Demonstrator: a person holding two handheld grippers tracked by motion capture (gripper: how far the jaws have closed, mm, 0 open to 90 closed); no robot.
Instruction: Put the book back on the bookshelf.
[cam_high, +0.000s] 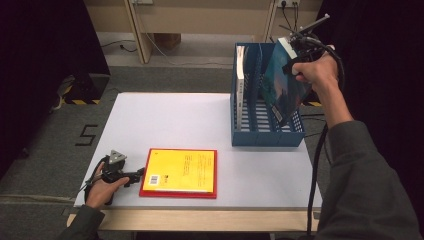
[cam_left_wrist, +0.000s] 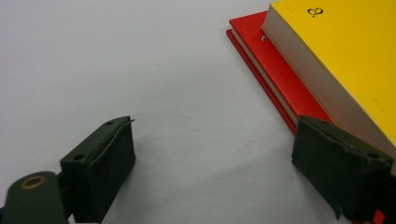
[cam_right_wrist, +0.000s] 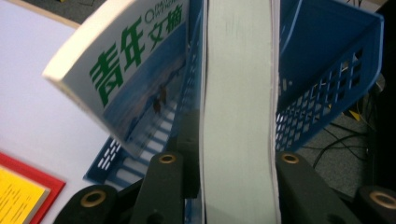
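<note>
A yellow book lies flat on a larger red hardcover book near the front edge of the white table. A black number five marks the grey carpet.

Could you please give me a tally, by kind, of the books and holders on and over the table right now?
Books lying flat on the table: 2, a yellow book on a red book
Books standing in the rack: 1, a white-spined book
Books held in the right gripper: 1, a blue-covered book
Blue file racks: 1
Total: 5 things
</note>
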